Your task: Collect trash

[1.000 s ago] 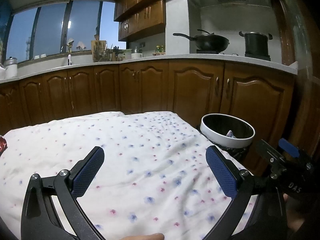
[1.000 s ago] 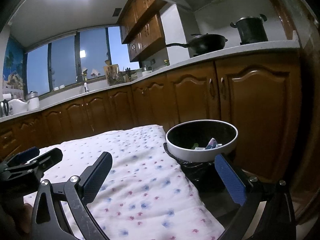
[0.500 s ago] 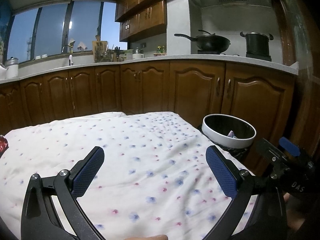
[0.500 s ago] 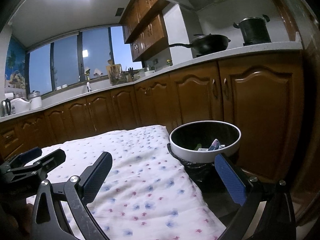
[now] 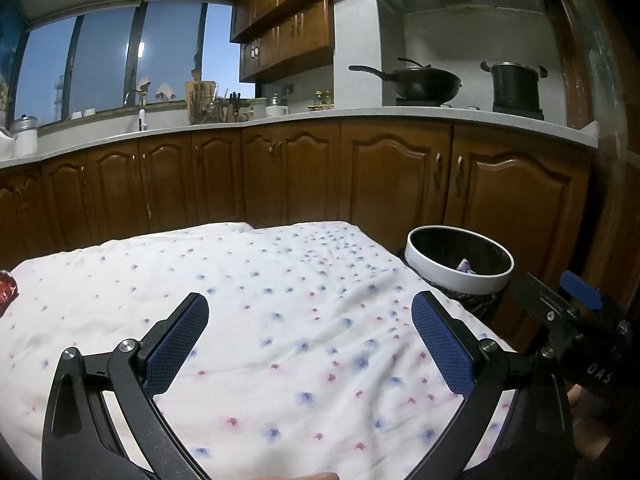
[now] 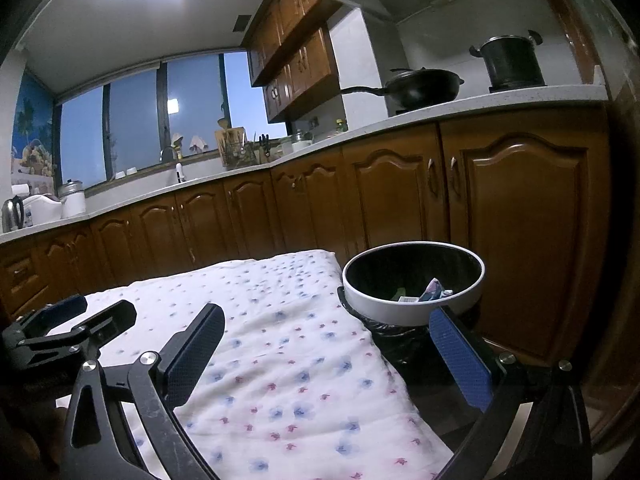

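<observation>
Both my left gripper (image 5: pixel 310 336) and right gripper (image 6: pixel 326 354) spread wide, empty, over the floral-cloth desk (image 5: pixel 280 280); trash bin (image 6: pixel 414 280) just beside.

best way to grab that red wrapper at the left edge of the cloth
Take the red wrapper with the left hand-held gripper, coming in from its right across the cloth. Only a crinkled edge shows, so pinch that raised part; the rest is out of frame.

Left claw (image 5: pixel 310 344): jaws spread wide, blue pads facing each other, nothing between them. Right claw (image 6: pixel 326 356): jaws equally wide apart, nothing gripped. The two claws are held side by side, each visible at the edge of the other's view.
</observation>
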